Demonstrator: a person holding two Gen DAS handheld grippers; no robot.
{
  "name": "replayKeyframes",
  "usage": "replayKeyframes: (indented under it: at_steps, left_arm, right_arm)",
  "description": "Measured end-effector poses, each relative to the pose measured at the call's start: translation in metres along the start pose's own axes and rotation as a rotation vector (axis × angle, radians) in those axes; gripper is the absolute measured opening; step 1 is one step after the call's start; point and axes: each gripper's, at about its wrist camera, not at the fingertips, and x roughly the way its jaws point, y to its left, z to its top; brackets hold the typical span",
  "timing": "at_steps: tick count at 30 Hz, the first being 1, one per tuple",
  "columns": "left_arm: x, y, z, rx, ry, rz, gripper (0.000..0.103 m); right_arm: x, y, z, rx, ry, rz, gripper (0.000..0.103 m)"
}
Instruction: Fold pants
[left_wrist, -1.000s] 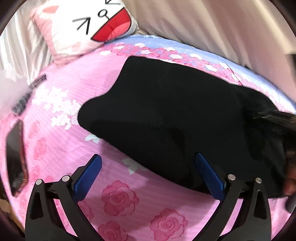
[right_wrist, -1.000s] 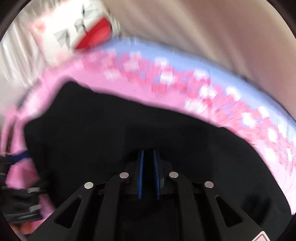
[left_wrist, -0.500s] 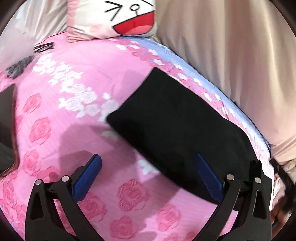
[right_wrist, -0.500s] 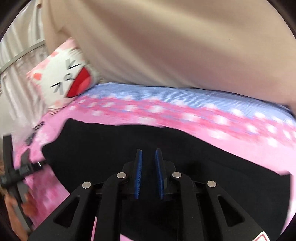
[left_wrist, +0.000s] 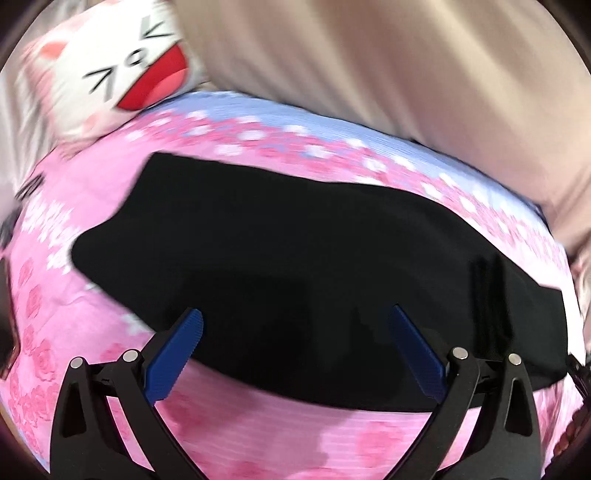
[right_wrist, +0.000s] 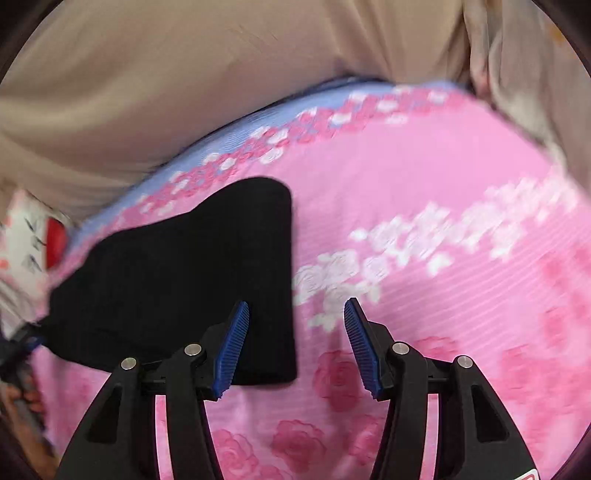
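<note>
Black pants (left_wrist: 295, 266) lie folded flat on the pink floral bed (left_wrist: 258, 435) (cat pillow (left_wrist: 114, 70) behind). Left gripper (left_wrist: 295, 354) and right gripper (right_wrist: 295, 343) hover, fingers wide, holding nothing.

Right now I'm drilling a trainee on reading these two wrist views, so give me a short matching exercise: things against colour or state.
Things:
1. pants
2. bedsheet
3. pillow
4. right gripper

Colour or state:
A. pink with roses
B. open, holding nothing
C. black, lying flat
D. white, cartoon cat face

Pairs: 1-C, 2-A, 3-D, 4-B
</note>
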Motion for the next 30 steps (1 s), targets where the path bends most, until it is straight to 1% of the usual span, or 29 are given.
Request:
replayKeyframes:
  at_steps: [2,3,4,5,6,7,8,9,10,11,12,13,14,15,16,17,18,20,23,24,26,27,29,30]
  left_arm:
    - [0.000,-0.019,0.000,0.026,0.004,-0.013,0.098]
    - [0.000,-0.027,0.000,0.038,0.009,-0.022,0.098]
    - [-0.001,-0.034,0.000,0.048,0.014,-0.031,0.098]
    - [-0.004,-0.042,-0.002,0.058,0.020,-0.037,0.098]
    - [-0.007,-0.049,-0.004,0.067,0.021,-0.037,0.098]
    - [-0.006,-0.054,-0.004,0.073,0.021,-0.034,0.098]
    - [-0.006,-0.059,-0.006,0.083,0.022,-0.028,0.098]
    - [-0.005,-0.063,-0.007,0.092,0.025,-0.018,0.098]
    - [-0.003,-0.066,-0.008,0.095,0.029,-0.012,0.098]
    - [0.000,-0.069,-0.008,0.098,0.039,-0.007,0.098]
    - [0.000,-0.073,-0.010,0.102,0.046,-0.005,0.098]
    - [-0.001,-0.075,-0.012,0.106,0.048,-0.004,0.098]
    - [-0.002,-0.079,-0.013,0.117,0.049,0.000,0.098]
    - [-0.004,-0.081,-0.015,0.130,0.046,0.007,0.098]
    - [-0.005,-0.082,-0.017,0.139,0.043,0.016,0.098]
    - [-0.006,-0.082,-0.018,0.145,0.042,0.026,0.098]
    - [-0.006,-0.080,-0.019,0.145,0.044,0.035,0.098]
    - [-0.006,-0.072,-0.021,0.128,0.052,0.050,0.098]
    - [-0.006,-0.045,-0.022,0.073,0.061,0.076,0.098]
    - [-0.005,-0.035,-0.022,0.051,0.063,0.088,0.098]
    - [-0.002,-0.007,-0.021,-0.007,0.071,0.119,0.098]
    - [0.001,0.001,-0.021,-0.026,0.074,0.132,0.098]
    - [0.004,0.021,-0.019,-0.065,0.080,0.169,0.098]
    - [0.004,0.030,-0.018,-0.085,0.074,0.186,0.098]
  right_arm:
    - [0.007,-0.002,-0.002,0.021,0.023,0.057,0.053]
    - [0.013,0.000,-0.002,0.025,0.024,0.079,0.056]
    - [0.015,0.005,-0.002,0.017,0.015,0.090,0.066]
    - [0.017,0.011,-0.004,0.005,0.014,0.092,0.069]
    - [0.019,0.015,-0.005,-0.010,0.011,0.097,0.069]
    - [0.023,0.024,-0.008,-0.028,0.011,0.104,0.062]
    - [0.024,0.031,-0.010,-0.063,0.005,0.066,0.047]
    - [0.022,0.041,-0.011,-0.112,-0.009,0.041,0.039]
    - [0.020,0.043,-0.008,-0.120,-0.018,0.045,0.027]
    - [0.016,0.045,-0.006,-0.123,-0.024,0.047,0.023]
    - [0.010,0.044,-0.003,-0.124,-0.033,0.054,0.022]
    - [0.000,0.042,0.001,-0.132,-0.062,0.030,0.018]
    - [-0.011,0.040,0.006,-0.148,-0.098,-0.014,0.017]
    - [-0.016,0.036,0.008,-0.148,-0.108,-0.016,0.017]
    - [-0.021,0.029,0.012,-0.139,-0.095,0.014,0.017]
    - [-0.025,0.025,0.013,-0.135,-0.092,0.013,0.017]
    - [-0.028,0.024,0.013,-0.145,-0.095,-0.006,0.017]
    - [-0.032,0.020,0.009,-0.167,-0.102,-0.074,0.017]
    - [-0.037,-0.007,0.004,-0.080,-0.100,-0.091,0.017]
    - [-0.037,-0.013,0.003,-0.068,-0.100,-0.104,0.017]
    - [-0.022,-0.021,-0.002,-0.068,-0.032,-0.108,0.020]
    - [-0.018,-0.022,-0.004,-0.062,-0.013,-0.112,0.024]
    - [-0.034,-0.012,-0.006,-0.076,-0.056,-0.172,0.033]
    - [-0.046,-0.002,-0.007,-0.106,-0.101,-0.226,0.034]
